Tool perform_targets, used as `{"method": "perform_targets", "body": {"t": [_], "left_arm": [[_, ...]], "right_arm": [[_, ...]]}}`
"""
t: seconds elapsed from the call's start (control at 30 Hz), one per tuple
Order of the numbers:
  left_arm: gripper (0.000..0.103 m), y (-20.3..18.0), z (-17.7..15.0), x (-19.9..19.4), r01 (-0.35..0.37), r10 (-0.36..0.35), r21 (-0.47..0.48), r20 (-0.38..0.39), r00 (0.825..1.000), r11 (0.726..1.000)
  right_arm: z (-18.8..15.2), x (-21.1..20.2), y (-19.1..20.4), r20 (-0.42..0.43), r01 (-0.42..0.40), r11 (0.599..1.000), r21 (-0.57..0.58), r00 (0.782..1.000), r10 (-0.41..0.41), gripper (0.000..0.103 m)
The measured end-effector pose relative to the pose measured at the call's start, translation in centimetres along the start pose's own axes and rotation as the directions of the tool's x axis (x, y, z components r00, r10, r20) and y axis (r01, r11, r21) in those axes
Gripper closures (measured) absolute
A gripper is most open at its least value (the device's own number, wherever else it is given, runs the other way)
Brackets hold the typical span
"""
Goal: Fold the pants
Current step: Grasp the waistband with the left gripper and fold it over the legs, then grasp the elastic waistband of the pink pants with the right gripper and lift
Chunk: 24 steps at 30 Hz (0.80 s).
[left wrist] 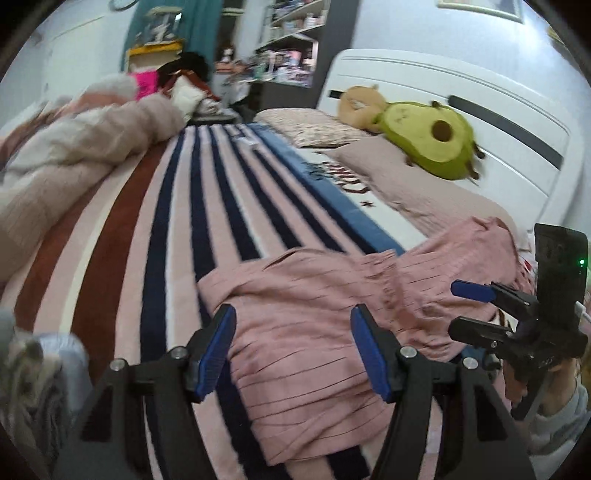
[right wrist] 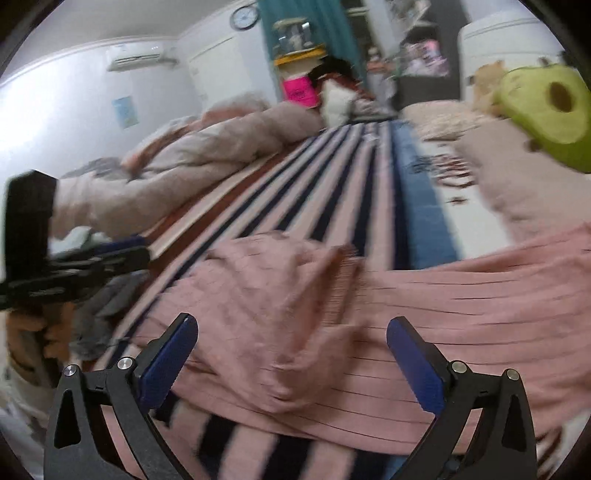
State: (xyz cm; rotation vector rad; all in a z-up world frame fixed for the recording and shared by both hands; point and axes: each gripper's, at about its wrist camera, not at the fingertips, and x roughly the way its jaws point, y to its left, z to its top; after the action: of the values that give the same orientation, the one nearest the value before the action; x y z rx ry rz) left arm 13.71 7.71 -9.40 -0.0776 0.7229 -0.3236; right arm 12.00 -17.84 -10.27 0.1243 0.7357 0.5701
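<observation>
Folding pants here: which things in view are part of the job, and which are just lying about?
Job:
pink pants
left gripper, open
right gripper, open
striped blanket, the work surface

Lying about:
avocado plush
tan plush
beige duvet
pillow
wall clock

A bed with a striped blanket (left wrist: 192,206), white headboard (left wrist: 461,110), white walls, teal curtain (right wrist: 314,33), and shelves (left wrist: 291,40).

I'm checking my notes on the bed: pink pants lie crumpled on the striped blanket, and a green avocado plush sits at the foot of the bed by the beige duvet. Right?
Not quite. The avocado plush lies against the white headboard beside the pillows, as the left wrist view shows. The pink pants do lie crumpled on the striped blanket.
</observation>
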Motion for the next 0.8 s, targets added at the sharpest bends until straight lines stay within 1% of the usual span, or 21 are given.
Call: {"method": "perform_targets", "body": {"t": [0.03,0.1,0.17,0.2,0.23,0.27,0.3,0.37,0.4,0.43,0.5,0.53,0.57,0.6,0.63,0.67,0.7,0.73,0.77,0.8], "left_arm": [[0.043,0.4,-0.5,0.3,-0.002,0.002,-0.017,-0.002,1.000,1.000],[0.043,1.0,-1.2,1.0,0.002,-0.002,-0.045,-0.010,1.000,0.999],[0.043,1.3,-1.8,1.4,0.000,-0.001,-0.061,-0.012,1.000,0.998],[0.043,1.3,-1.9,1.6,0.001,-0.002,-0.066,-0.011,1.000,0.998],[0.043,1.3,-2.2,1.7,0.005,-0.005,-0.071,-0.009,1.000,0.997],[0.043,1.3,-2.3,1.7,0.014,-0.015,-0.078,-0.007,1.000,0.997],[0.043,1.4,-2.4,1.7,0.024,-0.025,-0.084,-0.005,1.000,0.996],[0.043,1.4,-2.5,1.7,0.029,-0.029,-0.090,-0.006,1.000,0.995],[0.043,1.3,-2.6,1.7,0.024,-0.025,-0.089,-0.007,1.000,0.996],[0.043,1.2,-2.6,1.7,0.020,-0.021,-0.087,-0.009,1.000,0.996],[0.043,1.1,-2.5,1.5,0.018,-0.019,-0.080,-0.008,1.000,0.997],[0.043,1.0,-2.5,1.5,0.020,-0.020,-0.079,-0.007,1.000,0.997],[0.043,1.0,-2.5,1.5,0.022,-0.022,-0.078,-0.009,1.000,0.997],[0.043,1.0,-2.5,1.6,0.022,-0.022,-0.077,-0.011,1.000,0.997],[0.043,1.0,-2.4,1.7,0.018,-0.019,-0.075,-0.014,1.000,0.997],[0.043,1.0,-2.4,2.0,0.013,-0.014,-0.076,-0.018,1.000,0.997],[0.043,1.0,-2.3,2.1,0.012,-0.013,-0.077,-0.021,1.000,0.997],[0.043,1.0,-2.3,2.3,0.012,-0.014,-0.081,-0.025,1.000,0.997],[0.043,1.0,-2.3,2.5,0.012,-0.014,-0.085,-0.030,0.999,0.996],[0.043,0.9,-2.3,2.5,0.012,-0.014,-0.084,-0.033,0.999,0.996]], "right_arm": [[0.0,0.7,0.3,-0.009,-0.004,1.000,0.004,1.000,0.004,0.003],[0.0,2.5,0.9,-0.043,0.041,0.999,0.000,0.998,-0.041,0.003],[0.0,4.2,1.0,-0.064,0.103,0.995,0.005,0.993,-0.102,0.009],[-0.2,4.9,0.7,-0.078,0.134,0.991,0.023,0.988,-0.132,0.018],[-0.4,5.6,0.2,-0.095,0.168,0.985,0.044,0.982,-0.163,0.032],[-0.5,6.2,-0.4,-0.110,0.194,0.979,0.060,0.976,-0.186,0.035],[-0.6,6.5,-0.8,-0.122,0.204,0.976,0.072,0.973,-0.194,0.037],[-0.8,6.8,-1.8,-0.125,0.179,0.979,0.098,0.978,-0.167,0.037],[-0.9,6.8,-2.1,-0.120,0.178,0.979,0.103,0.979,-0.166,0.037],[-0.9,6.7,-2.5,-0.111,0.197,0.976,0.098,0.976,-0.185,0.037],[-0.9,6.5,-3.2,-0.092,0.264,0.961,0.084,0.962,-0.256,0.036],[-1.0,6.5,-3.5,-0.095,0.262,0.961,0.089,0.963,-0.254,0.035],[-1.1,6.5,-3.9,-0.107,0.224,0.969,0.106,0.971,-0.213,0.035],[-1.2,6.7,-4.1,-0.117,0.164,0.978,0.129,0.982,-0.149,0.036],[-1.4,6.9,-4.3,-0.125,0.073,0.985,0.155,0.991,-0.054,0.041],[-1.5,7.0,-4.1,-0.125,0.039,0.987,0.157,0.992,-0.019,0.047],[-1.6,7.0,-3.9,-0.129,0.034,0.989,0.145,0.992,-0.015,0.070],[-1.8,7.2,-3.7,-0.145,0.043,0.992,0.123,0.989,-0.024,0.083],[-1.9,7.4,-3.7,-0.155,0.040,0.992,0.124,0.988,-0.020,0.083],[-2.0,7.3,-3.8,-0.148,0.035,0.990,0.135,0.989,-0.015,0.087]]}}
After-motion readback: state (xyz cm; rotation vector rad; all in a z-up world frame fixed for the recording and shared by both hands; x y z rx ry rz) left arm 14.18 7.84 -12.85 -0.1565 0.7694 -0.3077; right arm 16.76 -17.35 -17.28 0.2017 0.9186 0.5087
